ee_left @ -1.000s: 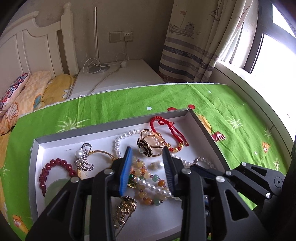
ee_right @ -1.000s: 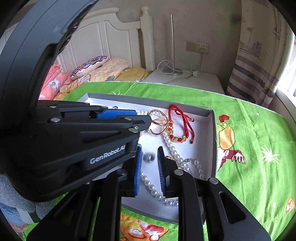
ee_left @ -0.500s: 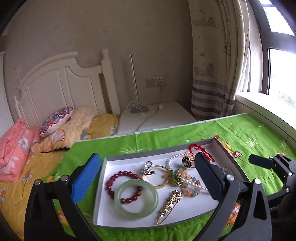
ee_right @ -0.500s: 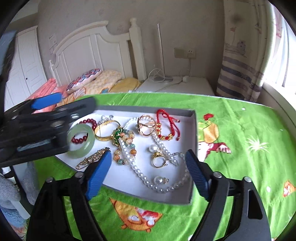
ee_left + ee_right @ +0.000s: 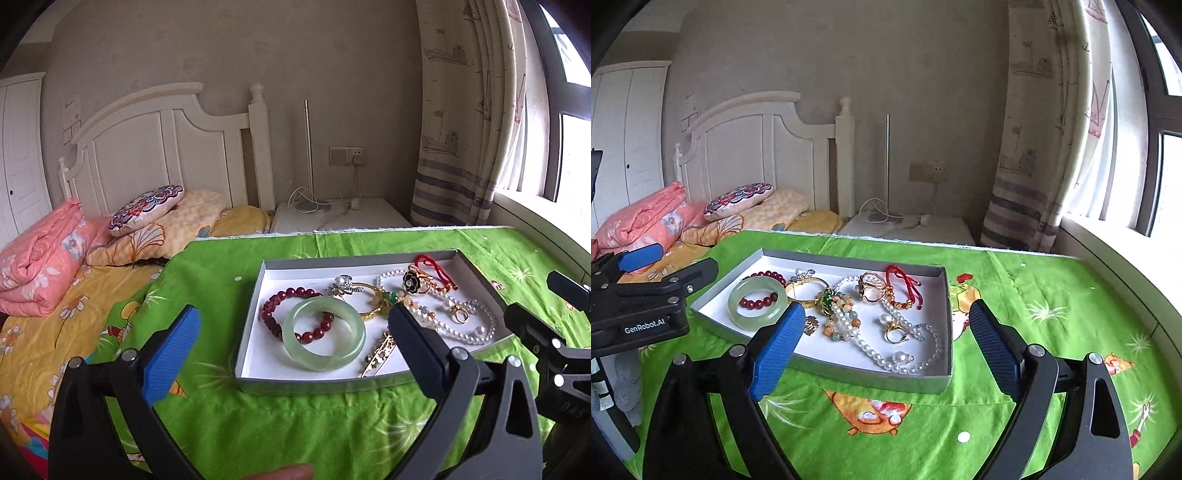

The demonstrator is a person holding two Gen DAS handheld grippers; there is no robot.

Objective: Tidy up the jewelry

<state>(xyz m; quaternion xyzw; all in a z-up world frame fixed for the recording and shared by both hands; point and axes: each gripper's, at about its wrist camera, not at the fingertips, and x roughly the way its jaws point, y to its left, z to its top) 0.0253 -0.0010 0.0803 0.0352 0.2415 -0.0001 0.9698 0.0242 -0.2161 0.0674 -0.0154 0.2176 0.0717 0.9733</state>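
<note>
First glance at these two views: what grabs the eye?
The white tray of tangled jewelry on the bright green cartoon bedsheet. In it, the pale green jade bangle lies over part of a dark red bead bracelet at the left end, and a pearl necklace loops at the right end. Both grippers, left and right, hang wide open and hold nothing.

Left hand-held gripper [image 5: 295, 339] spread wide, right hand-held gripper [image 5: 886, 332] spread wide, both empty

Daylight floods from the window [image 5: 1167, 155], blown out; sharp; fisheye-bent, dark corners.
</note>
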